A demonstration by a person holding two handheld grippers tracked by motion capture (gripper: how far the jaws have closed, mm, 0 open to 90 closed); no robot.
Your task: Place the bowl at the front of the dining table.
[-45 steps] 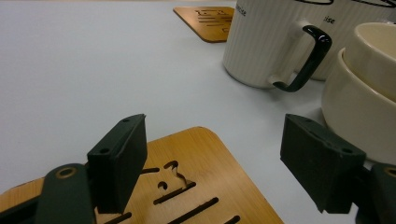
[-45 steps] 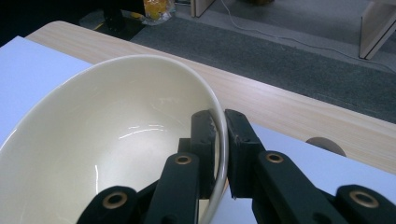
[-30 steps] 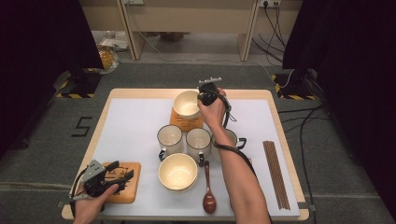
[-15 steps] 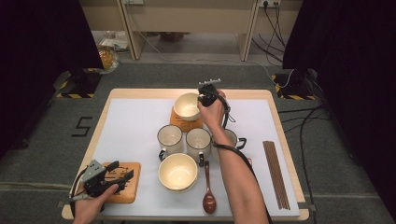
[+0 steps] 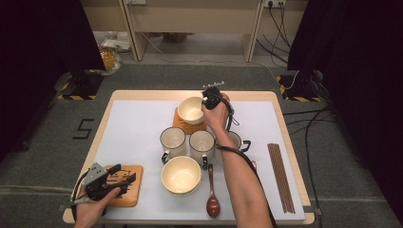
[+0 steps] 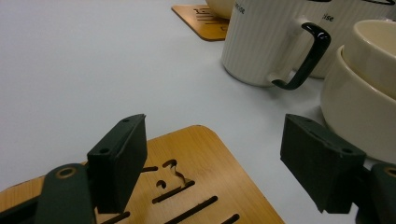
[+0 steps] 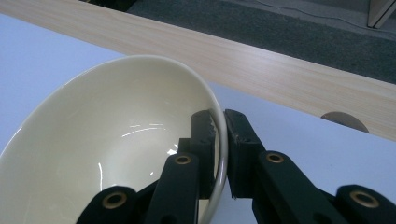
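My right gripper (image 5: 209,98) is at the far middle of the table, shut on the right rim of a cream bowl (image 5: 191,110). The bowl is over a wooden coaster (image 5: 189,126); I cannot tell whether it rests on it. In the right gripper view the rim passes between the jaws of the right gripper (image 7: 220,135), one inside the bowl (image 7: 116,140) and one outside. My left gripper (image 5: 127,180) is open at the near left, low over a second slotted wooden coaster (image 5: 124,189). In the left gripper view nothing lies between the jaws of the left gripper (image 6: 215,140) above that coaster (image 6: 187,186).
Two white mugs (image 5: 172,138) (image 5: 201,142) stand mid-table, and a third (image 5: 235,140) is partly behind the right forearm. Two stacked cream bowls (image 5: 180,175) sit near the front, a brown spoon (image 5: 213,197) beside them. Chopsticks (image 5: 280,175) lie along the right edge.
The bowl in the right gripper has shifted slightly toward the near side, over its coaster. The left gripper has stayed where it was, open.
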